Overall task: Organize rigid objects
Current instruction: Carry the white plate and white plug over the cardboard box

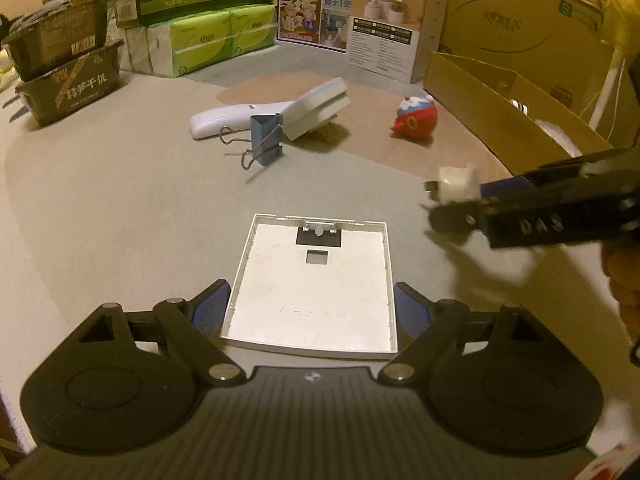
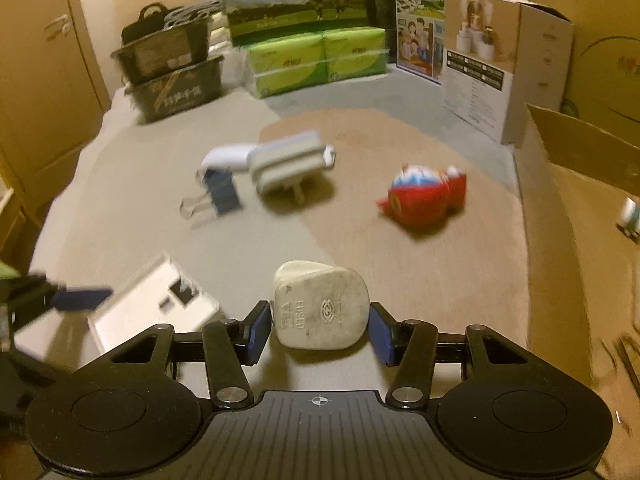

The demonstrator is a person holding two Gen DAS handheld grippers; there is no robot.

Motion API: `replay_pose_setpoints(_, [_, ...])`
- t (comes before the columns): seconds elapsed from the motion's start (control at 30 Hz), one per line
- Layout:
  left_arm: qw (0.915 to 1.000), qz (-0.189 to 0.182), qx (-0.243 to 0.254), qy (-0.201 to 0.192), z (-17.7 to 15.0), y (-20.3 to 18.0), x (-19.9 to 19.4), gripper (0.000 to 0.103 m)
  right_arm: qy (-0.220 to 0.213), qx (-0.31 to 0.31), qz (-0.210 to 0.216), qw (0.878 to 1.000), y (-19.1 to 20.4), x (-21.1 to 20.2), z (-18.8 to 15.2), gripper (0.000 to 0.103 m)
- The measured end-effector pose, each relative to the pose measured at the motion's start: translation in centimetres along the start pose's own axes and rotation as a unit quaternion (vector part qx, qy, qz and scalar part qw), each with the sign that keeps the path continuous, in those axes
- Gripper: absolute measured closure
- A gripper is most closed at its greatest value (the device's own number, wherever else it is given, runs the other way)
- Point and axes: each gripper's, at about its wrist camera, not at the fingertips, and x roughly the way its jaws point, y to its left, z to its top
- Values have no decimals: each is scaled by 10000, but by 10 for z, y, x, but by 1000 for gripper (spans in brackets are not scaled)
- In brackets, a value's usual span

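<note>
**Two grippers over a table of rigid objects**

We see the right gripper (image 2: pixel 318 330) pinching a white fused plug (image 2: pixel 321 312) between its blue pads, lifted clear of the table (image 2: pixel 120 184). Left of the plug, the left gripper (image 1: pixel 311 312) stands spread around a shallow white square tray (image 1: pixel 316 280); whether its pads touch the tray walls we cannot tell. Beyond the plug lie a blue binder clip (image 2: pixel 222 194), a white adapter (image 2: pixel 286 170) propped on a white handset (image 2: pixel 228 156), and, right of these, a red toy figure (image 2: pixel 424 198). A cardboard box (image 2: pixel 580 148) stands right of the plug.
</note>
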Motion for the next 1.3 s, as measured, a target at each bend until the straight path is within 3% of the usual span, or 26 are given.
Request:
replay_pose_setpoints(0.3, [9998, -4, 204, -74, -2, -1, 1, 17, -173, -232, 5, 9996, 2, -8, -24, 50])
replay_pose_setpoints(0.7, [9998, -41, 147, -103, 5, 0, 9, 17, -364, 44, 254, 9990, -9, -6, -12, 48])
replay_pose_setpoints(1.3, [9995, 245, -156, 93, 0, -12, -10, 19, -579, 15, -41, 9983, -7, -45, -16, 51])
